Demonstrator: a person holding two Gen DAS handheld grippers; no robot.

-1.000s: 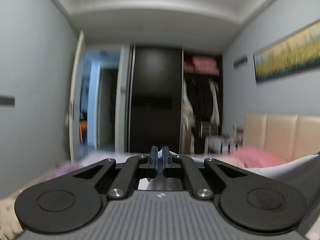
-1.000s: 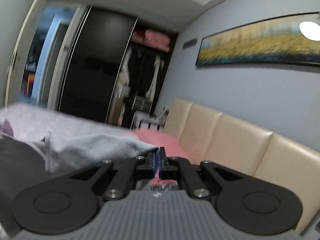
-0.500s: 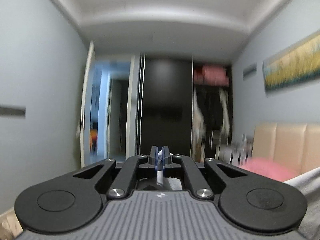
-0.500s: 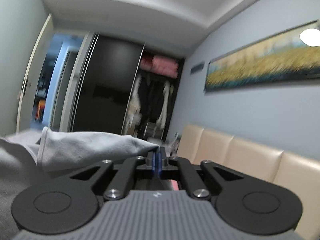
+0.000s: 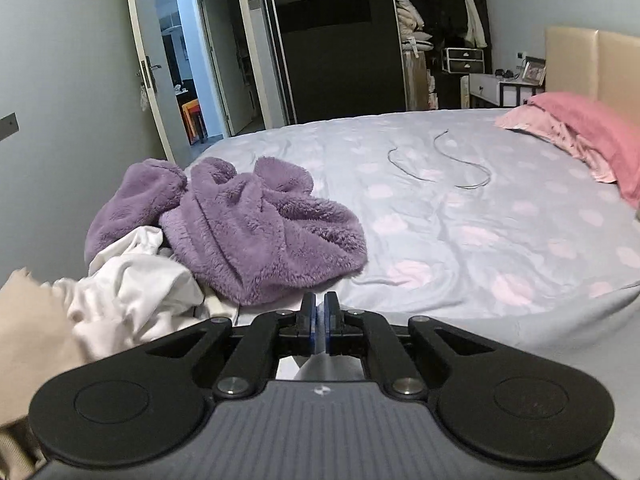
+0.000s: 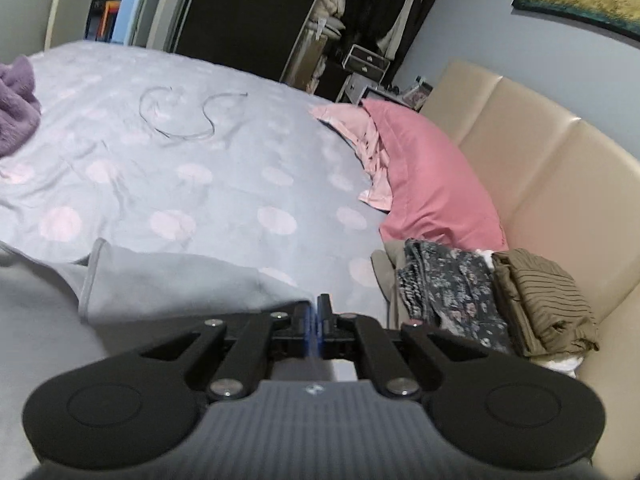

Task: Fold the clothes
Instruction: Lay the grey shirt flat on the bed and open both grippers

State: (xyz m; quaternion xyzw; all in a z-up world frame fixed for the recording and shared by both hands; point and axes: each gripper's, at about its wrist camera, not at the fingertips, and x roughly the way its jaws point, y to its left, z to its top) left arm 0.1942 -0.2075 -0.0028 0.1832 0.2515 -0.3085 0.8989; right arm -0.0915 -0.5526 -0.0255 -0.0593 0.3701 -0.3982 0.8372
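A light grey garment [image 6: 168,284] hangs between my two grippers over the near edge of the bed [image 6: 168,184]. My right gripper [image 6: 315,308] is shut on one corner of it; the cloth runs left from the pads. My left gripper [image 5: 319,312] is shut on another part of it, and a strip of grey cloth [image 5: 320,364] shows between and behind the pads. The rest of the garment is hidden below both grippers.
A purple fleece [image 5: 256,224], a white garment [image 5: 132,280] and a beige one [image 5: 28,340] lie heaped at the left. A thin cord [image 5: 444,160] lies mid-bed. Pink pillows [image 6: 424,184] and a stack of folded clothes [image 6: 492,296] sit by the cream headboard [image 6: 532,168].
Both grippers have tilted down from facing the wardrobe and ceiling to facing the bed, and lowered, still holding the grey garment. The bed and clothes heap have come into view.
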